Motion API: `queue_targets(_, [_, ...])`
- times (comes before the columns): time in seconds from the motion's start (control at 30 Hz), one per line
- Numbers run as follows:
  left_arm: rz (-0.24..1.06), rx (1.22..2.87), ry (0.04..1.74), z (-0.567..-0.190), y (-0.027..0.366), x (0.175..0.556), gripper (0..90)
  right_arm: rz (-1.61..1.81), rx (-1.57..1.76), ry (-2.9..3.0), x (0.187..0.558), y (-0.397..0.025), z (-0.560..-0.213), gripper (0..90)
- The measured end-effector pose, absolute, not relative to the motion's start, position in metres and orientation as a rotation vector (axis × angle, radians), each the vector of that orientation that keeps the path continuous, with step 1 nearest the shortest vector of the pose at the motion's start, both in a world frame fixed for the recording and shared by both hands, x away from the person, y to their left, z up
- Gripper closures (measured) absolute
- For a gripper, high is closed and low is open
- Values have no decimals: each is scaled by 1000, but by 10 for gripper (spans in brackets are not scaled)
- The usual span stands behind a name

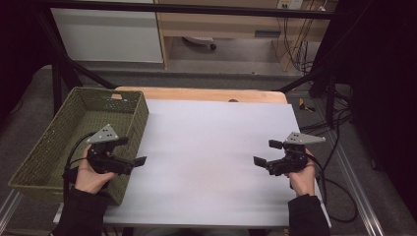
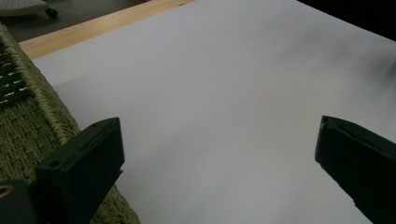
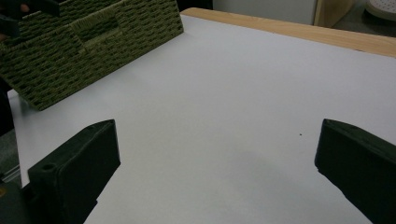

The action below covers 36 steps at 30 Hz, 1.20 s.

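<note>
The left gripper hangs with jaws wide apart and nothing between them, just above the near right wall of the basket. The right gripper is also spread wide and bare, over the white sheet, well apart from the basket at the table's left edge.

Left gripper and right gripper held low, facing inward, jaws wide apart, nothing gripped

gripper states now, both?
Left claw: open, empty, beside the basket.
Right claw: open, empty, over the white sheet.
</note>
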<state>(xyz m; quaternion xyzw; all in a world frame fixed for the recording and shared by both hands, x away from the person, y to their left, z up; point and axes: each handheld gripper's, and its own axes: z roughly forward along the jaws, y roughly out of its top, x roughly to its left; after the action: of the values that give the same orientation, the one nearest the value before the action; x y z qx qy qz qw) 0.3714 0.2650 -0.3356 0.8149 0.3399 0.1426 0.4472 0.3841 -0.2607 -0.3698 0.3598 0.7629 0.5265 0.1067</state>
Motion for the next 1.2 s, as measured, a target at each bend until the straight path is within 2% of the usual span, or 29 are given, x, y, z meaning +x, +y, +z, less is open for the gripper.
queue_targets(1.2, [377, 2025, 839, -322, 271, 357, 8, 1527, 1082, 2244, 383, -263, -373, 7])
